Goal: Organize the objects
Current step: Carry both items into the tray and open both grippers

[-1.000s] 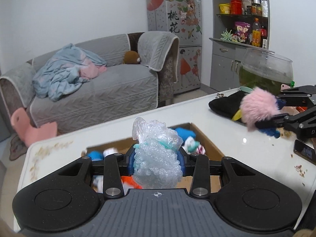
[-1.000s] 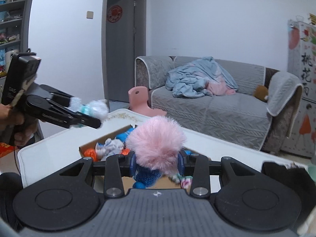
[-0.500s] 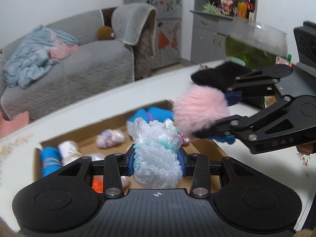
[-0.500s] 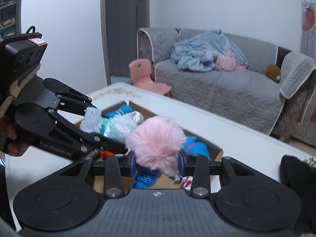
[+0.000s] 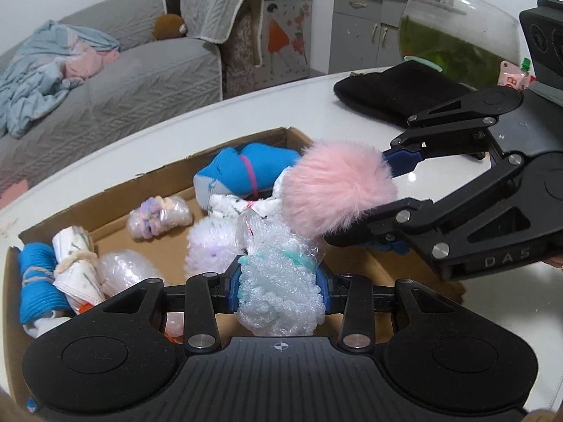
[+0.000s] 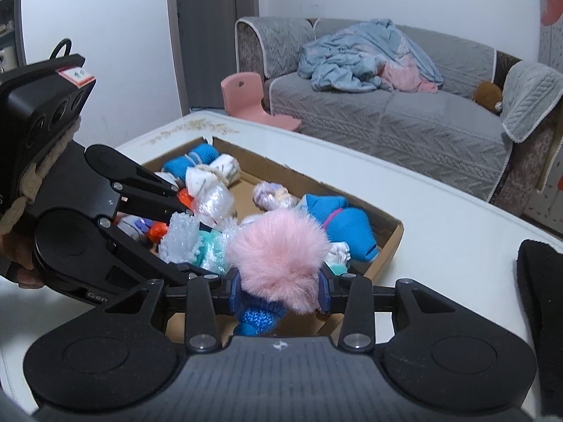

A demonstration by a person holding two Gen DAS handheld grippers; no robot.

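Observation:
My left gripper (image 5: 279,286) is shut on a bubble-wrapped bundle (image 5: 281,281) with a teal band, held over the near side of the open cardboard box (image 5: 242,142). My right gripper (image 6: 279,290) is shut on a pink fluffy pom-pom with a blue knitted part (image 6: 278,249), also over the box (image 6: 390,242). In the left wrist view the pom-pom (image 5: 337,190) hangs just right of and beyond the bundle. In the right wrist view the bundle (image 6: 190,239) sits left of the pom-pom. The box holds several wrapped and rolled items, among them a blue sock roll (image 5: 242,172).
The box lies on a white table (image 5: 246,112). A black cloth (image 5: 397,88) and a glass fishbowl (image 5: 457,31) stand at the table's far right. A grey sofa (image 6: 387,105) and a pink child's chair (image 6: 246,95) are beyond the table.
Both grippers have come down and closer together over the box, each still holding its item. The pom-pom has moved in from the right, close beside the bundle.

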